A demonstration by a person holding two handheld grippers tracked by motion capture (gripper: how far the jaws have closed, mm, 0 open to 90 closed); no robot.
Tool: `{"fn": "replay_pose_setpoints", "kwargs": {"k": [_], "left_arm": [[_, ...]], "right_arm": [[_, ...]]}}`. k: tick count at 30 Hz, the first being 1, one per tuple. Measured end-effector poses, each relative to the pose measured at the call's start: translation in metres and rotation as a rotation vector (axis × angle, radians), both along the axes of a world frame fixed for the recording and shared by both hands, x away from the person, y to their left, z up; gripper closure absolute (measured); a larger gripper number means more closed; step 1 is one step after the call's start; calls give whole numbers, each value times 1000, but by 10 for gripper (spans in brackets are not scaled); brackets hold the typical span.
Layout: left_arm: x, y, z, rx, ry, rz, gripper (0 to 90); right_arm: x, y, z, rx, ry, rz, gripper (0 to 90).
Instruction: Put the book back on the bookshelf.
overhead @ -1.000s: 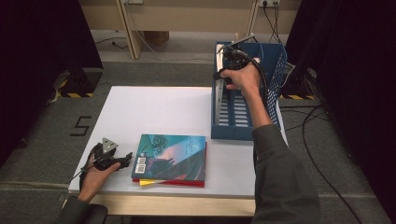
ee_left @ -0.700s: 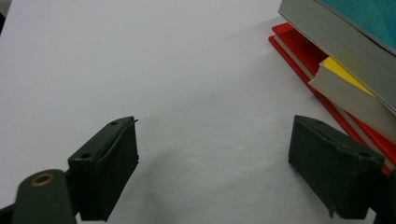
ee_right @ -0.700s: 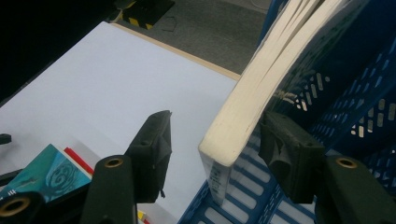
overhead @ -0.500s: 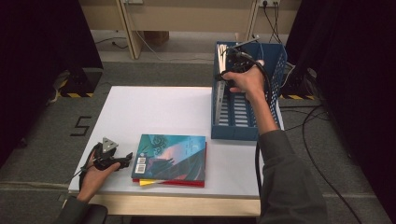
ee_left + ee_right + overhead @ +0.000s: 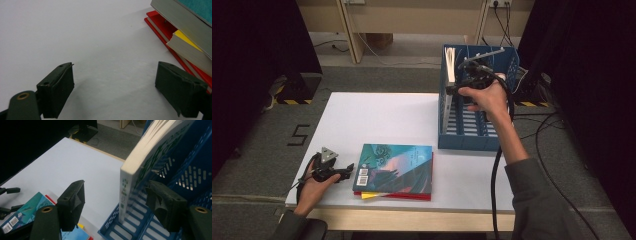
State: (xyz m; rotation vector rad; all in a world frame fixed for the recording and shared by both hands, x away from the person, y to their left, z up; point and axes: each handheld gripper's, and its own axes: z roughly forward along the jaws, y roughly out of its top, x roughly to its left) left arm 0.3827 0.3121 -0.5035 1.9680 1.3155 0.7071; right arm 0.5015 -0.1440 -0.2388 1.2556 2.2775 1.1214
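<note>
Now, with right gripper (image 5: 115, 206) jaws spread around the white book (image 5: 147, 162) standing in the blue crate (image 5: 477, 132), back straight out. Left gripper (image 5: 123, 91), agape, beside the book stack (image 5: 394, 170).

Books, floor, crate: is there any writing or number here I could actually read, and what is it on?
"5": black figure on the grey floor left of the table.
Barcode label on the teal book: digits too small.
Green print on the white book standing in the blue crate: blurred, unreadable.
</note>
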Motion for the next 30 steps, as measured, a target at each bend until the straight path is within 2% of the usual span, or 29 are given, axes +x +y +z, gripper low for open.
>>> {"fn": "replay_pose_setpoints", "kwargs": {"k": [8, 17, 21, 25, 27, 30], "left_arm": [[1, 1, 0, -6, 6, 0, 143], [1, 1, 0, -9, 7, 1, 142], [1, 1, 0, -8, 7, 1, 142], [1, 1, 0, -6, 7, 1, 142], [1, 0, 0, -4, 7, 0, 142], [1, 1, 0, -4, 6, 0, 142]], "right_arm": [[-29, -15, -20, 34, -7, 22, 294], [-52, -27, -50, 29, -7, 44, 294], [-64, -31, -70, 51, -2, 58, 296], [-75, -35, -88, 34, -24, 48, 300], [-81, -38, -98, 55, -29, 48, 300], [-88, -39, -114, 56, -14, 54, 294]]}}
